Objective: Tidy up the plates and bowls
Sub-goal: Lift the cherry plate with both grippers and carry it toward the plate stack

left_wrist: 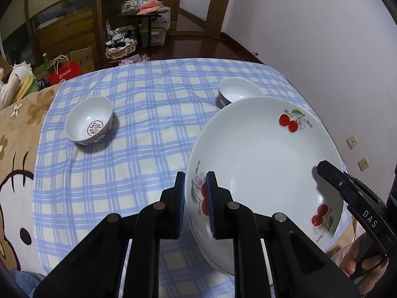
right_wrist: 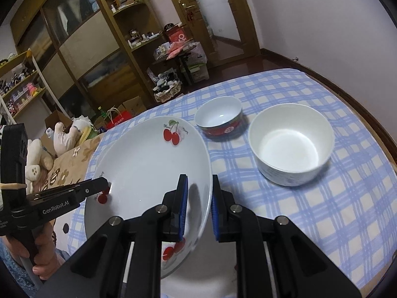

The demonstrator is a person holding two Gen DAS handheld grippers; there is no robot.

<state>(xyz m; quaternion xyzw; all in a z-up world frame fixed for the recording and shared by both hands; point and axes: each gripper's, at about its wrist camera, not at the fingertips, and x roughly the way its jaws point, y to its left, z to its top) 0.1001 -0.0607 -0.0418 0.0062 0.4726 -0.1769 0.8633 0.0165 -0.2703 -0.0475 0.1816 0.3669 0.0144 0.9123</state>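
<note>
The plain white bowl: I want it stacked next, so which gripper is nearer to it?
Right. The right gripper, clamped on the cherry plate's rim, has the plain white bowl just beyond it. The left gripper grips the plate's opposite rim, farther away.

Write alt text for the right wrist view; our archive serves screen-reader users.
Two handheld grippers, the right gripper and the left gripper, clamp opposite rims of a white cherry-print plate held above a blue checked cloth. Beyond it on the cloth sit a small red-sided bowl and a larger white bowl.
</note>
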